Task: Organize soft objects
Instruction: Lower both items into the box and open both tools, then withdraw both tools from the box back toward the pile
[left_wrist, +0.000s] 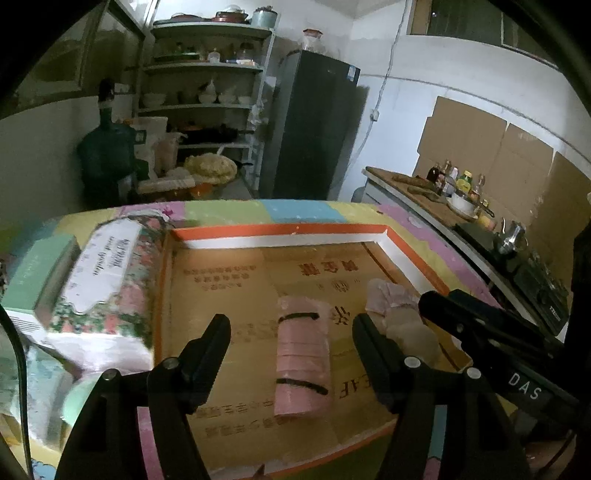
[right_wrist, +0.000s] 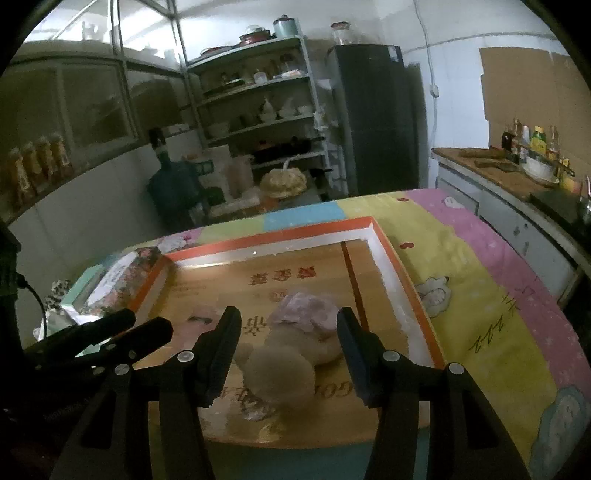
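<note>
A rolled pink towel (left_wrist: 302, 356) with two black bands lies in a shallow orange-rimmed cardboard tray (left_wrist: 280, 230). My left gripper (left_wrist: 291, 325) is open, its fingers either side of the roll, just above it. To the right a cream plush toy (left_wrist: 410, 332) in a pink dress lies in the tray. In the right wrist view my right gripper (right_wrist: 288, 317) is open around the plush toy (right_wrist: 280, 373), in the same tray (right_wrist: 391, 254). Whether either gripper touches its object is unclear. The left gripper's fingers (right_wrist: 122, 332) show at the left of that view.
A floral tissue pack (left_wrist: 107, 280) and a green box (left_wrist: 37, 273) lie left of the tray on a pastel patchwork cloth (right_wrist: 480, 295). Behind stand a shelf rack (left_wrist: 207, 92), a dark fridge (left_wrist: 314, 125) and a water jug (left_wrist: 105, 155). A counter with bottles (left_wrist: 454, 184) runs along the right.
</note>
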